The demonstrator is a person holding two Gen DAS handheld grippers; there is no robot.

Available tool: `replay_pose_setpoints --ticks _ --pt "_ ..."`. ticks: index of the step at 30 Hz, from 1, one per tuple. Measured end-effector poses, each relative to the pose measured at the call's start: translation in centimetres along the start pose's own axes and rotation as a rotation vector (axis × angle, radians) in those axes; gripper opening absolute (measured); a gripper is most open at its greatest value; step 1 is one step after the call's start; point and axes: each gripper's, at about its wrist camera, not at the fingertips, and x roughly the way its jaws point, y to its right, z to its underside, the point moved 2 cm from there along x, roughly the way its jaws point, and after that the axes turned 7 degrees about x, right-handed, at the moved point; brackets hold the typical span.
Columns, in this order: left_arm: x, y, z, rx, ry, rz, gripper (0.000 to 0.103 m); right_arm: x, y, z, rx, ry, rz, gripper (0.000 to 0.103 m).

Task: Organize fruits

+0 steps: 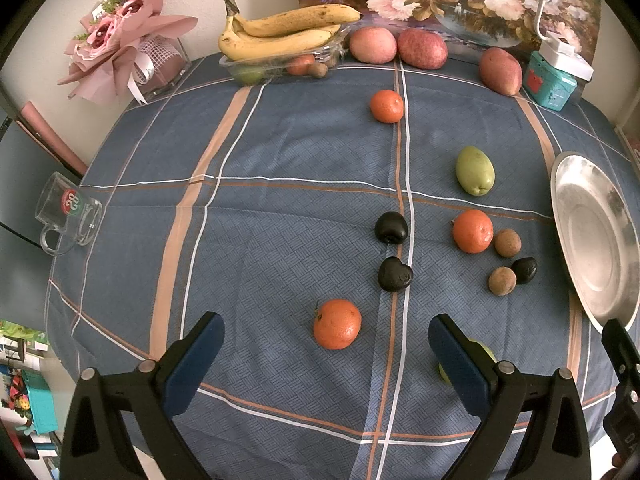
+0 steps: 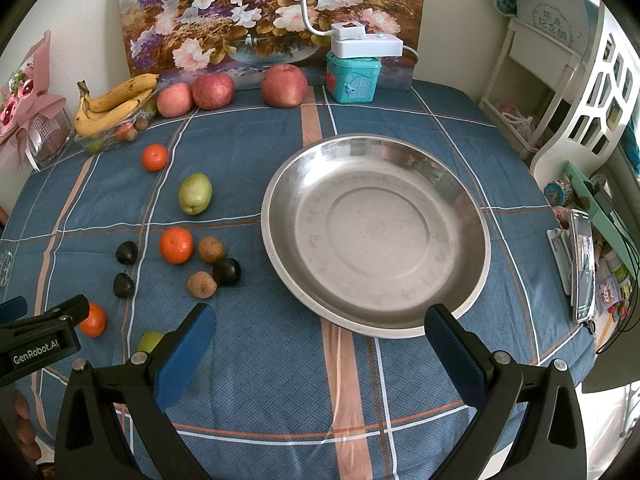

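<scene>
The left gripper (image 1: 326, 344) hangs over the table (image 1: 280, 220) with its jaws released and wide apart, grasping nothing. A round, dimpled tangerine (image 1: 337, 324) lies on the blue checked cloth right in the gap between those jaws, just ahead of their blue padded tips and untouched by them. A pale green fruit (image 1: 486, 354) peeks out from behind the right-hand jaw.

Beyond that tangerine sit two glossy black heart-shaped fruits (image 1: 391, 227). Right of them, toward the plate, lies a cluster: a second tangerine (image 1: 472, 231), two rough brown round fruits (image 1: 507, 243) and another black one (image 1: 524, 270). A smooth green oval fruit (image 1: 475, 171) lies beyond the cluster, and a third tangerine (image 1: 386, 106) farther back still.

The right gripper (image 2: 320, 340) also has its jaws released and empty. They frame the near rim of the shiny round metal plate (image 2: 280, 184), which holds no fruit. Every loose fruit lies left of the plate. Behind the plate, three red apples (image 2: 285, 85) stand along the table's far edge, with yellow bananas (image 2: 114, 102) on a clear plastic tray left of them.
</scene>
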Motion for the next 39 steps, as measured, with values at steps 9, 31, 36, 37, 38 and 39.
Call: replay_pose_setpoints --ticks 9,31,36,37,38,39 --pt "0.0 0.0 0.0 -0.001 0.001 0.000 0.103 0.0 0.0 0.0 0.000 -0.001 -0.001 0.103" --pt "2.1 -3.2 -0.7 -0.078 0.012 0.042 0.103 3.0 -6.5 2.0 -0.072 -0.200 -0.245 0.103" --pt "4.2 -3.5 -0.2 -0.082 -0.076 0.095 0.103 3.6 -9.1 2.9 -0.135 -0.242 -0.283 0.103" --pt "4.5 -3.4 -0.1 -0.080 -0.087 0.109 0.103 3.7 -9.6 3.1 -0.155 -0.244 -0.277 0.103" --pt "4.8 -3.2 -0.1 -0.076 -0.095 0.122 0.103 3.9 -10.1 3.2 -0.176 -0.248 -0.268 0.103" --pt "5.0 -3.1 -0.1 -0.073 -0.100 0.134 0.103 4.1 -10.6 3.5 -0.197 -0.253 -0.260 0.103"
